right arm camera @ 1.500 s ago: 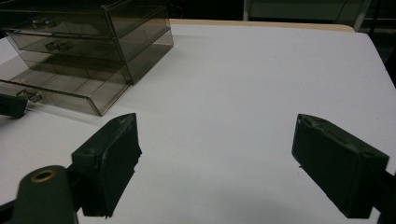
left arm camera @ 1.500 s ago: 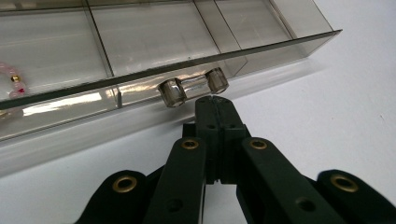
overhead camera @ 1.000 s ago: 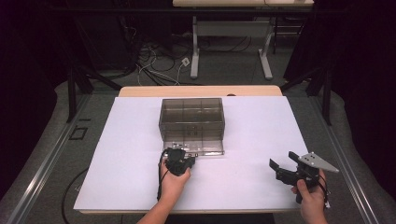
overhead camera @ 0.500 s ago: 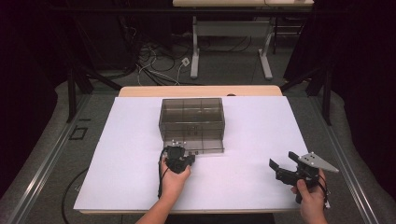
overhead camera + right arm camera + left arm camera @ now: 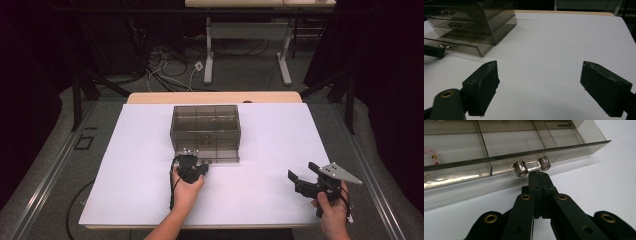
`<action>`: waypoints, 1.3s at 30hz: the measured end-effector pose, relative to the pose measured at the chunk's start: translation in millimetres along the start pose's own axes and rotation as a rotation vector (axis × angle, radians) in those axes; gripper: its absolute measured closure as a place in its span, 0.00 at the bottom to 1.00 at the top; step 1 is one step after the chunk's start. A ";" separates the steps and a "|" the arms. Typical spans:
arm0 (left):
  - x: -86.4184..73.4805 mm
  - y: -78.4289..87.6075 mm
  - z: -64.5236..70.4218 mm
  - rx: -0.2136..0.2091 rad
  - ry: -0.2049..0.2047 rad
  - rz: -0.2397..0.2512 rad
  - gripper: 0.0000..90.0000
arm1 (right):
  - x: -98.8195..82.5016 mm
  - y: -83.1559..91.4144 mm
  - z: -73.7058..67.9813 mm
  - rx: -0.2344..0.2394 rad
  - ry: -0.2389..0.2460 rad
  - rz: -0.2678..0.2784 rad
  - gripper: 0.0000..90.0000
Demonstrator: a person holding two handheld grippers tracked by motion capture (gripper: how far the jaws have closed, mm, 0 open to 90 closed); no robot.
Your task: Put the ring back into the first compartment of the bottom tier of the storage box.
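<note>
One smoky box [image 5: 205,131], three drawers; left gripper [image 5: 539,173] pinches the lowest drawer's knob [image 5: 531,166] straight ahead. Right gripper [image 5: 539,88] just sits gaping.

The drawer cabinet [image 5: 205,131] is smoke-tinted clear plastic, glossy and smooth. Its bottom drawer's handle [image 5: 531,166], at the centre of the left gripper view, is polished, mirror-bright metal. The left tool [image 5: 539,179] is matt black plastic with brass-coloured rivets. The worktop [image 5: 280,150] has a matt, smooth white cover; its far edge looks like pale wood.
</note>
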State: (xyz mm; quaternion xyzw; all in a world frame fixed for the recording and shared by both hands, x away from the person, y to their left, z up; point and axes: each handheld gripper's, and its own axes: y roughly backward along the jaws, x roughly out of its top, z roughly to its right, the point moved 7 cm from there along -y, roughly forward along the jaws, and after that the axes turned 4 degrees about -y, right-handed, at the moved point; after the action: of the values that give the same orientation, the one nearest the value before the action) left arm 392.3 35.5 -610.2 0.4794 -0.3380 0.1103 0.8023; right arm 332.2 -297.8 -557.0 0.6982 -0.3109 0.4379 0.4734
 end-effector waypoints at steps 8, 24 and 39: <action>2.6 -1.2 -2.8 0.007 0.000 0.000 1.00 | -0.3 -1.2 0.5 0.004 -0.008 0.003 0.16; 9.9 -5.9 -7.2 0.024 0.018 0.008 1.00 | 1.0 -0.8 0.3 0.005 0.001 0.004 0.16; 14.9 -10.2 -9.1 0.025 0.019 0.008 1.00 | 1.0 -0.7 -0.6 0.008 -0.002 0.004 0.16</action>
State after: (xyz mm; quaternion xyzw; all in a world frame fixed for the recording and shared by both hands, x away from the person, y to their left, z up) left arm 412.6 35.8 -610.5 0.4868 -0.3309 0.1225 0.7991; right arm 333.1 -297.0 -556.3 0.7000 -0.3110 0.4392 0.4695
